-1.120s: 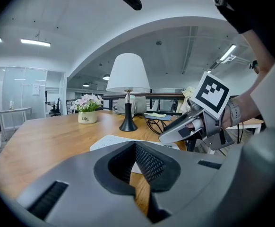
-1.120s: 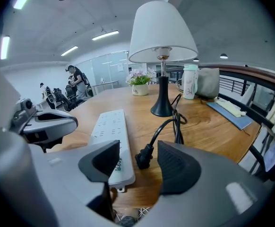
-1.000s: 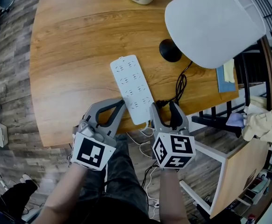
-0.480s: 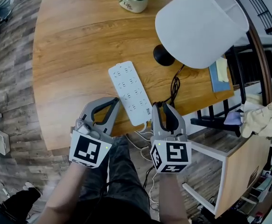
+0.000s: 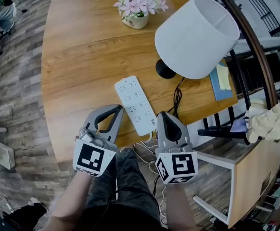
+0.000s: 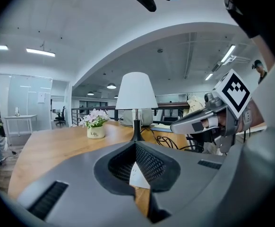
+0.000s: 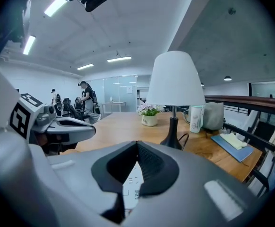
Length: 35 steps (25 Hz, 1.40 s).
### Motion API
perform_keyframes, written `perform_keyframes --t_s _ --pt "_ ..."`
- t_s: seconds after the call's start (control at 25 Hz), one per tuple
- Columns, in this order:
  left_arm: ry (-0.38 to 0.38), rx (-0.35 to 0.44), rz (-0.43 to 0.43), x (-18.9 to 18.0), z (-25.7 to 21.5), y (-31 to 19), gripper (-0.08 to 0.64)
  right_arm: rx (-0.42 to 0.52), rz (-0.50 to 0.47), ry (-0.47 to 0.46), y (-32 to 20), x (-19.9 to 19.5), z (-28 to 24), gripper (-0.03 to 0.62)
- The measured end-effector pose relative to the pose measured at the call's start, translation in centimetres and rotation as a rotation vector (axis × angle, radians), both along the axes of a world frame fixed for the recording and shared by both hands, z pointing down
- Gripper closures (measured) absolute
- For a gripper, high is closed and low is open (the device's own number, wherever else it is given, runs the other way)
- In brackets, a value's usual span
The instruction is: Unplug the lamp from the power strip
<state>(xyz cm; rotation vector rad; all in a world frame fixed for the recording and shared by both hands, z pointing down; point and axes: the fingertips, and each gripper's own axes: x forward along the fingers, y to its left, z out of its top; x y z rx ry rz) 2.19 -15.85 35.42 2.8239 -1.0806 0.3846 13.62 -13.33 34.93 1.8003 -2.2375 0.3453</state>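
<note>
Both left gripper [image 5: 116,109] and right gripper [image 5: 163,115], jaws closed on nothing visible, flank the white plastic power strip [image 5: 136,105] at its 6 o'clock end. The white-shaded lamp [image 5: 197,36] trails a limp black cord [image 5: 177,96] to the strip's 4 o'clock corner. Grasp the plug body, probably rigid and tight.

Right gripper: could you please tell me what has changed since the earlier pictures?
The right gripper has closed its jaws beside the power strip, where the black cord ends; nothing shows between them. The left gripper stayed shut, and the strip and lamp stayed put.
</note>
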Motion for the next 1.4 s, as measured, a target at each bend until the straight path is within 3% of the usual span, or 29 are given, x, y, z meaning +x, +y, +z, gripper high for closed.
perform_keyframes --t_s 0.36,1.4 --pt "0.087 -0.017 -0.013 -1.0 -3.7 -0.3 0.565 0.065 -0.023 -0.049 0.3 -1.4 -3.7 0.583" --pt "0.185 0.079 -0.058 -3.1 -11.2 -1.5 0.565 0.214 -0.094 -0.031 0.1 -2.7 -12.7 0.583"
